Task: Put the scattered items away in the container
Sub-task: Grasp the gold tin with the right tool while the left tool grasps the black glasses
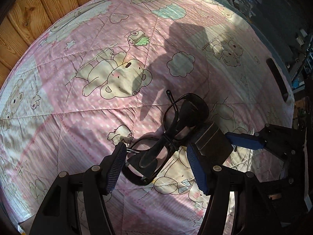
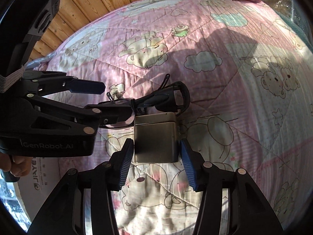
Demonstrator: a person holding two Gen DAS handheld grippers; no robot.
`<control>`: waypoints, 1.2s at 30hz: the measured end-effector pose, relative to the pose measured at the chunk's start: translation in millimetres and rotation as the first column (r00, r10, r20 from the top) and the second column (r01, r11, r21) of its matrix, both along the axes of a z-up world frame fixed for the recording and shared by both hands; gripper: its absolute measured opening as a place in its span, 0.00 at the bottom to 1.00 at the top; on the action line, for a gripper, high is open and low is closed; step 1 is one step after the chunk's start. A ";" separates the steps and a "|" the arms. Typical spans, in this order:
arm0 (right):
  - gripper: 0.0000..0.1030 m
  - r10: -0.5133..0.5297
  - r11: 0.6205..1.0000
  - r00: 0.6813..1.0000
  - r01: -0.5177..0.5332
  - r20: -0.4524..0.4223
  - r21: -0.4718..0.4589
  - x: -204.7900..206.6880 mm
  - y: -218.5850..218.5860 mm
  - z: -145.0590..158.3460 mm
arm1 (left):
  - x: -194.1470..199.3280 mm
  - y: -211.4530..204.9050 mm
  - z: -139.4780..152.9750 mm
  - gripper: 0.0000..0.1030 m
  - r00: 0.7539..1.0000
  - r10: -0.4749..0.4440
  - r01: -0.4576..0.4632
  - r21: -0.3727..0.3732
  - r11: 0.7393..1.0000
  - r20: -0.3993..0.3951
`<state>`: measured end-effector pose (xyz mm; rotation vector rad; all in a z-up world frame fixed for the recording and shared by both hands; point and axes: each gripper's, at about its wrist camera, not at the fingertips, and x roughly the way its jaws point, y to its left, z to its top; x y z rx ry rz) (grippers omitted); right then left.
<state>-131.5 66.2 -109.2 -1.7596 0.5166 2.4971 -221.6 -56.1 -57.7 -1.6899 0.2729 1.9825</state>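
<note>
Black-framed glasses [image 1: 168, 135], folded, with a thin cord or tie around the bridge, lie on the pink cartoon-bear quilt [image 1: 78, 107], roughly mid-quilt toward its right edge. A small dark metallic box with rounded corners [image 2: 155, 137] sits touching or just beside them on the near side — whether it's the container or another stray item I can't tell; there looks to be a small hinge on its right side.

Left gripper [image 1: 156, 168]: jaws apart, straddling the near lens of the glasses; its left pad [image 1: 115, 168] is at the frame, but the right pad stands clear — not clamped. Right gripper [image 2: 155, 168]: jaws apart, one pad on each side of the box, slight gaps visible, so no grip there either.

Step in hand, as I read it: pre-grasp on both items, nothing lifted yet.

Next move calls for closing squarely. The glasses are thin, curved and lie on soft fabric, so the left jaws need to bite the frame rather than the lens, or it'll skid. The box is smooth metal — centre the pads on its flat sides. The two grippers are near each other; sequence them to avoid a clash.

A white round tub with printed lettering [image 2: 39, 184] shows at the lower left of the right wrist view, off the quilt's left edge — possibly the drop target.
</note>
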 end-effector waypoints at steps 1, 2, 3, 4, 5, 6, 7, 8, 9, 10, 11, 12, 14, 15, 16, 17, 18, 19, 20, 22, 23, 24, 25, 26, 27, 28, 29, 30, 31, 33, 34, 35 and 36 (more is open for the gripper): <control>0.53 0.000 1.000 1.000 0.000 0.007 0.005 -2.6 -0.5 -4.5 | -2.2 1.3 -5.4 0.63 1.000 0.002 -0.002 -0.001 1.000 0.010; 0.54 0.000 1.000 1.000 0.000 0.017 0.007 -4.9 -0.4 -10.1 | -3.9 2.9 -10.9 0.63 1.000 0.001 -0.001 -0.003 1.000 0.020; 0.54 -0.004 1.000 1.000 0.004 0.026 0.005 -6.3 0.9 -15.5 | -6.0 4.0 -17.1 0.63 0.999 0.001 -0.001 -0.005 1.000 0.034; 0.55 -0.013 1.000 0.999 0.013 0.030 0.001 -6.4 3.8 -19.3 | -7.5 4.8 -23.4 0.62 0.999 0.008 -0.007 -0.014 1.000 0.050; 0.55 -0.026 1.000 0.999 0.027 0.028 -0.007 -5.5 7.9 -20.8 | -8.9 4.1 -29.2 0.59 0.998 0.029 -0.028 -0.028 0.999 0.059; 0.55 -0.045 0.999 0.999 0.046 0.029 -0.013 -3.6 13.3 -20.8 | -10.2 2.9 -30.2 0.58 0.997 0.054 -0.053 -0.021 0.998 0.056; 0.55 -0.069 0.997 0.997 0.070 0.037 -0.015 -1.2 20.0 -20.3 | -11.8 1.4 -29.8 0.53 0.994 0.085 -0.086 -0.002 0.996 0.066; 0.55 -0.093 0.995 0.995 0.094 0.045 -0.020 1.9 27.7 -19.8 | -13.3 -1.0 -31.3 0.38 0.986 0.133 -0.135 0.014 0.991 0.103; 0.54 -0.113 0.993 0.992 0.115 0.051 -0.031 5.3 35.8 -19.6 | -13.3 -4.7 -32.0 0.37 0.971 0.195 -0.201 0.025 0.979 0.141; 0.54 -0.128 0.990 0.990 0.130 0.055 -0.044 7.9 43.1 -20.0 | -11.6 -5.7 -32.5 0.36 0.957 0.233 -0.242 0.034 0.970 0.175; 0.55 -0.135 0.989 0.989 0.138 0.057 -0.055 9.5 48.5 -20.7 | -8.9 -3.4 -32.9 0.36 0.953 0.238 -0.248 0.033 0.968 0.187; 0.55 -0.135 0.988 0.989 0.139 0.055 -0.063 10.0 51.9 -21.2 | -6.4 -0.2 -33.0 0.36 0.957 0.232 -0.240 0.024 0.970 0.176; 0.56 -0.124 0.990 0.991 0.127 0.051 -0.063 6.8 53.0 -22.5 | -3.7 4.9 -32.7 0.39 0.967 0.220 -0.224 0.016 0.975 0.129; 0.56 -0.116 0.991 0.992 0.119 0.052 -0.054 4.4 51.8 -24.0 | -4.3 6.7 -32.2 0.44 0.968 0.220 -0.224 0.025 0.974 0.117; 0.56 -0.113 0.992 0.992 0.116 0.055 -0.045 2.0 50.3 -26.4 | -5.3 8.8 -31.8 0.46 0.970 0.220 -0.225 0.036 0.974 0.106; 0.56 -0.114 0.993 0.992 0.116 0.051 -0.034 0.0 49.0 -27.6 | -6.5 12.1 -31.8 0.49 0.973 0.214 -0.218 0.035 0.975 0.084; 0.56 -0.116 0.993 0.992 0.117 0.048 -0.023 -1.8 47.7 -27.9 | -8.3 15.9 -34.8 0.49 0.976 0.205 -0.207 0.016 0.978 0.067; 0.55 -0.119 0.993 0.992 0.120 0.051 -0.018 -2.8 47.2 -28.6 | -9.9 18.6 -39.0 0.49 0.977 0.200 -0.200 0.005 0.980 0.068; 0.55 -0.121 0.992 0.991 0.122 0.052 -0.016 -3.0 47.1 -29.0 | -10.9 20.3 -37.8 0.49 0.978 0.201 -0.202 0.016 0.979 0.052; 0.54 -0.114 0.993 0.992 0.114 0.051 -0.012 -2.5 46.5 -29.3 | -11.6 25.0 -37.0 0.36 0.982 0.185 -0.185 -0.004 0.983 0.034; 0.54 -0.110 0.994 0.993 0.111 0.051 -0.011 -2.0 46.4 -28.9 | -11.7 25.3 -35.8 0.24 0.983 0.182 -0.183 0.004 0.983 0.035; 0.54 -0.112 0.994 0.992 0.113 0.053 -0.014 -1.8 46.6 -28.7 | -11.7 24.7 -35.2 0.20 0.981 0.187 -0.188 0.019 0.982 0.051; 0.54 -0.118 0.993 0.992 0.119 0.055 -0.020 -1.2 47.4 -28.1 | -10.6 24.3 -34.1 0.20 0.980 0.192 -0.193 0.017 0.981 0.053; 0.53 -0.128 0.991 0.990 0.130 0.055 -0.027 0.0 48.9 -26.9 | -8.7 24.4 -32.7 0.19 0.981 0.189 -0.190 0.017 0.982 0.053; 0.53 -0.139 0.989 0.989 0.141 0.053 -0.033 1.9 50.4 -25.2 | -6.5 23.7 -31.4 0.19 0.980 0.189 -0.191 0.023 0.981 0.058; 0.53 -0.146 0.988 0.988 0.148 0.051 -0.038 3.9 51.4 -23.1 | -4.2 22.1 -30.0 0.19 0.978 0.196 -0.198 0.031 0.980 0.066; 0.53 -0.152 0.987 0.987 0.154 0.050 -0.043 5.9 52.2 -21.0 | -1.7 20.0 -28.1 0.19 0.976 0.205 -0.208 0.042 0.977 0.075; 0.53 -0.158 0.986 0.986 0.161 0.049 -0.048 8.4 53.3 -19.1 | 1.1 17.0 -25.6 0.19 0.974 0.213 -0.218 0.054 0.974 0.081; 0.53 -0.162 0.985 0.985 0.165 0.050 -0.052 10.9 53.9 -17.3 | 4.3 13.3 -22.9 0.19 0.971 0.221 -0.227 0.065 0.972 0.087; 0.53 -0.167 0.984 0.985 0.169 0.051 -0.050 15.5 53.6 -14.1 | 10.2 9.7 -18.3 0.19 0.968 0.232 -0.240 0.081 0.967 0.092; 0.53 -0.169 0.984 0.984 0.171 0.052 -0.050 17.2 52.8 -13.0 | 7.7 8.0 -13.9 0.19 0.967 0.236 -0.244 0.087 0.966 0.093; 0.53 -0.170 0.984 0.984 0.172 0.054 -0.051 18.9 51.8 -12.1 | 9.8 6.4 -11.7 0.19 0.966 0.243 -0.251 0.092 0.964 0.093; 0.53 -0.172 0.983 0.984 0.175 0.055 -0.051 21.0 50.9 -10.7 | 12.5 3.6 -9.4 0.19 0.964 0.248 -0.257 0.094 0.962 0.095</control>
